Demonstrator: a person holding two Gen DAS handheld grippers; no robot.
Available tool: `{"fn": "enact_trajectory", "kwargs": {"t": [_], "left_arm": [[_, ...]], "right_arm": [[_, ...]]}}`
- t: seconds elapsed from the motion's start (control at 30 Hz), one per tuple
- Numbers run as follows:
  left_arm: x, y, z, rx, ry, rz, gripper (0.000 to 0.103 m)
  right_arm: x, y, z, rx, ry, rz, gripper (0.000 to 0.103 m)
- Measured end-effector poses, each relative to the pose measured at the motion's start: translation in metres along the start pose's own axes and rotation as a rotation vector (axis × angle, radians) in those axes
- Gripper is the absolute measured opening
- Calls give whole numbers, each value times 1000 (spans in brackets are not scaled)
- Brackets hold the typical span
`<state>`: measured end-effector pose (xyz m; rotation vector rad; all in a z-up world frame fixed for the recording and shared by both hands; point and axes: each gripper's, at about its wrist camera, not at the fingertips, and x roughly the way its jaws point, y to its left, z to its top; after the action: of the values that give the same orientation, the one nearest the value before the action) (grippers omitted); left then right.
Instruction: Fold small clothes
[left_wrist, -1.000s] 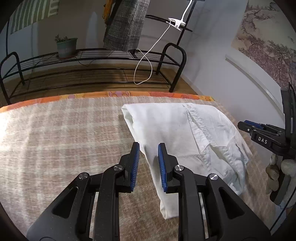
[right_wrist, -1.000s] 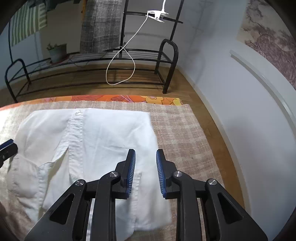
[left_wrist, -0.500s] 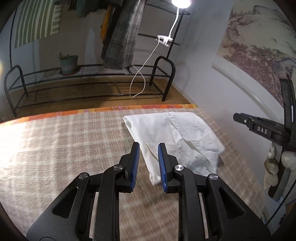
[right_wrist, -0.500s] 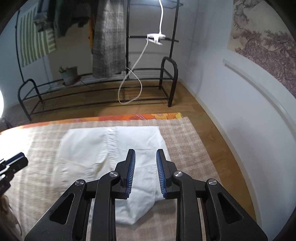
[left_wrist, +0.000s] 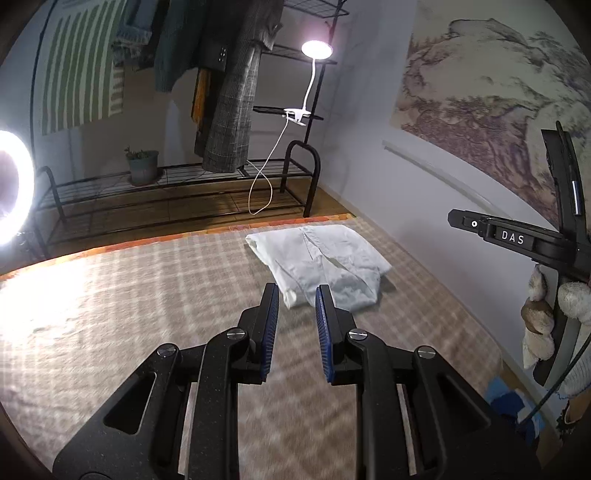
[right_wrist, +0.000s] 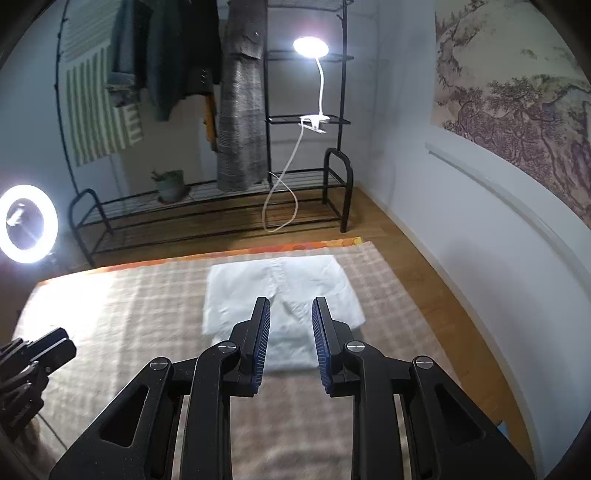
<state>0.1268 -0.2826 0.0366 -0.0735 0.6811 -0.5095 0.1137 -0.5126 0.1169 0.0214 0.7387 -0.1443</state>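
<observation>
Checked woven blanket (right_wrist: 147, 314) — folded white shirt (right_wrist: 280, 295), creased.

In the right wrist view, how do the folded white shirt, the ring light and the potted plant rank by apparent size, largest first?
1. Folded white shirt
2. Ring light
3. Potted plant

The plant stands farthest from the camera, so its true size may be greater than it looks.

shirt (right_wrist: 280, 291) partly behind tool (right_wrist: 290, 314)
</observation>
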Motion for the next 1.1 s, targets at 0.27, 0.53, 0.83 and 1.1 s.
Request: {"fn": "enact_trajectory", "kwargs": {"t": [0.27,0.53,0.83,1.1], "left_arm": [[-62,1,-44,15,-1,-25,19],[-90,1,-74,42,-9,-36,23],[-95,0,-83,58,-32,-41,63],[-96,-3,-81,80,-60,6,85]], "right_arm": [[-48,28,-55,13,-33,2,22],[-71,50,-91,60,-60,34,38],[-64,49,-100,102,-87,22,53],[-67,57,-103,75,-118,-2,78]]}}
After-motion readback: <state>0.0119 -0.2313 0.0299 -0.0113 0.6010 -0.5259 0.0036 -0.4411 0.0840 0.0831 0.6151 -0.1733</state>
